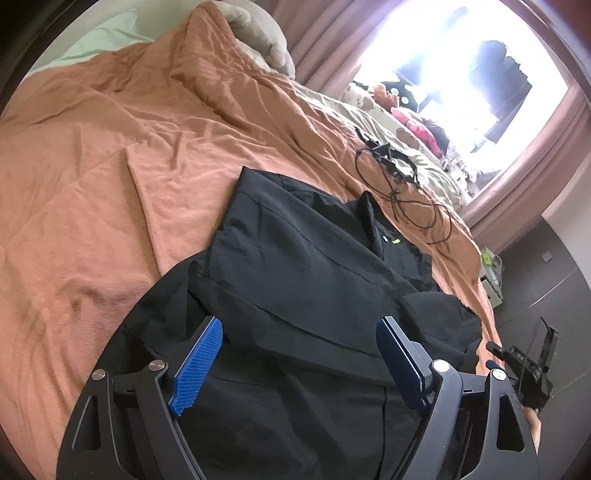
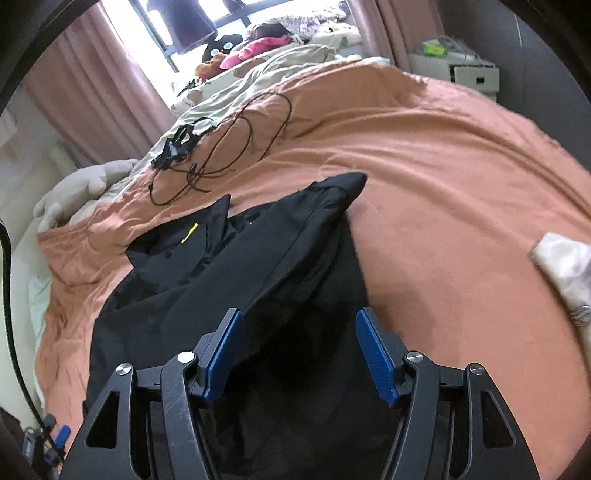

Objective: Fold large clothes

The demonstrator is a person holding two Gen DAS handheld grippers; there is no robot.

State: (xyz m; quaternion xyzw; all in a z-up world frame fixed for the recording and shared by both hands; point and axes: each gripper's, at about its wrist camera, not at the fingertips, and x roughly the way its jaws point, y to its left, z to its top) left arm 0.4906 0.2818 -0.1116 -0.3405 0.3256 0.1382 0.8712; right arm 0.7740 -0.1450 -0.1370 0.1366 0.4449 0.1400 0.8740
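One black jacket (image 1: pixel 295 258) lies partly folded on the orange blanket (image 1: pixel 110 166) of the bed. Two grippers are over it: the left gripper (image 1: pixel 299 365) and the right gripper (image 2: pixel 299 354), each with its jaws spread and holding nothing. Beyond the jacket lies one tangled black cable (image 2: pixel 229 147). One grey plush toy (image 1: pixel 258 33) rests near the pillows.

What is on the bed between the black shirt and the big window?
A tangle of thin black cable lies on the orange blanket beyond the black collared garment, then rumpled beige bedding with plush toys by the window. Both views show it.
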